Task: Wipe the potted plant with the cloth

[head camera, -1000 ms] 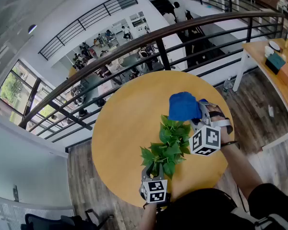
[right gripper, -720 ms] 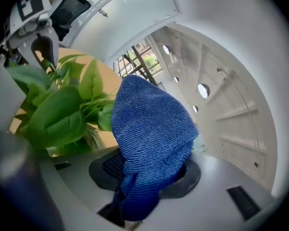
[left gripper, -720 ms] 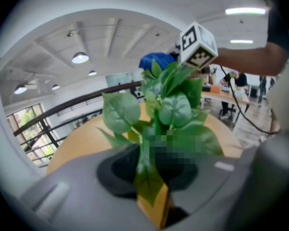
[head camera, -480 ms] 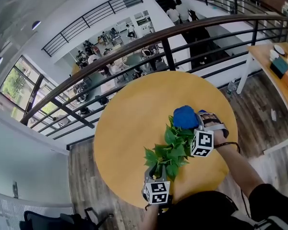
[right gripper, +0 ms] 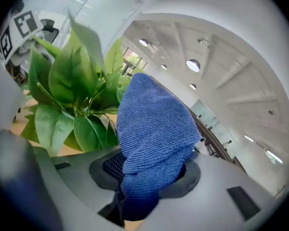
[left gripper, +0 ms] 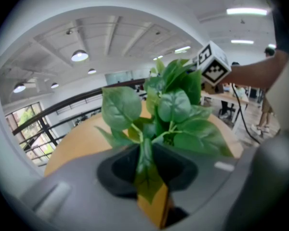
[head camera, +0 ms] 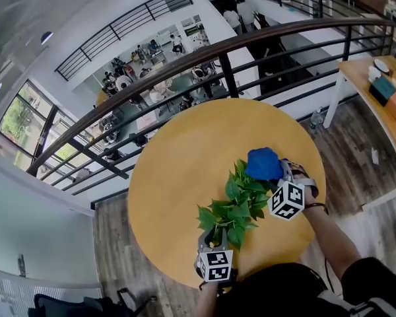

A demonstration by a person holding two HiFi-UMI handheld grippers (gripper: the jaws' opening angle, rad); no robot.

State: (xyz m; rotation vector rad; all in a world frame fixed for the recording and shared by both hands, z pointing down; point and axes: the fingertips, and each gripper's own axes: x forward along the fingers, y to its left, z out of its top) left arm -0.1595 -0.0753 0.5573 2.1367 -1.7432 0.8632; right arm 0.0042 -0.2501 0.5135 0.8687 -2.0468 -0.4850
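A small potted plant [head camera: 234, 203] with broad green leaves stands on the round yellow table [head camera: 178, 170]. My left gripper [head camera: 213, 242] is at its near side, shut on the plant's base; leaves [left gripper: 173, 109] rise straight out of the jaws, and the pot itself is hidden. My right gripper [head camera: 275, 178] is shut on a bunched blue cloth [head camera: 263, 163]. The cloth [right gripper: 154, 129] rests against the leaves [right gripper: 67, 90] on the plant's far right side. The right gripper's marker cube [left gripper: 214, 66] shows behind the foliage.
A dark metal railing [head camera: 185, 65] runs just beyond the table, with an open atrium and people far below. A wooden desk [head camera: 383, 104] with a few items stands at the right. Wood floor surrounds the table.
My right gripper has come down with the blue cloth, from above the plant to against its upper right leaves. The left gripper and the plant have stayed put.
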